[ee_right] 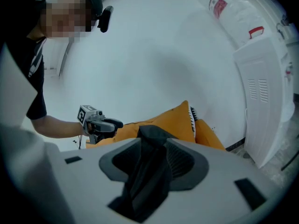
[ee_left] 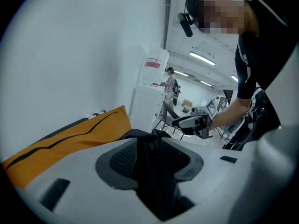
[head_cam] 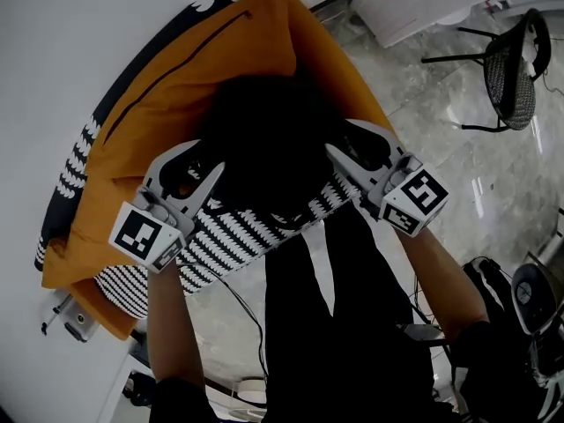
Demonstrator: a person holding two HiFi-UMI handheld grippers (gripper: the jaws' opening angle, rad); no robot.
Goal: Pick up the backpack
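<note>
Backpack at rest, lift yet to be made: the backpack (head_cam: 269, 144) is seen lying on top of the orange cushion (head_cam: 176, 86), at the middle of its near side, and is not raised from it. It is flanked by the left gripper (head_cam: 209, 159) and the right gripper (head_cam: 342, 137), both set low over the cushion's near edge. Each pair of jaws is held wide apart. A black strap (ee_left: 154, 171) is draped loosely through the left pair and another length (ee_right: 147, 171) through the right, with no pad seen pressing on either. By this showing, both grips remain to be closed before anything can be lifted. The bag is shown as soft, matt black and slumped, with little detail to be made out. Black-and-white patterned fabric (head_cam: 256, 229) is spread just below it along the cushion's front.
</note>
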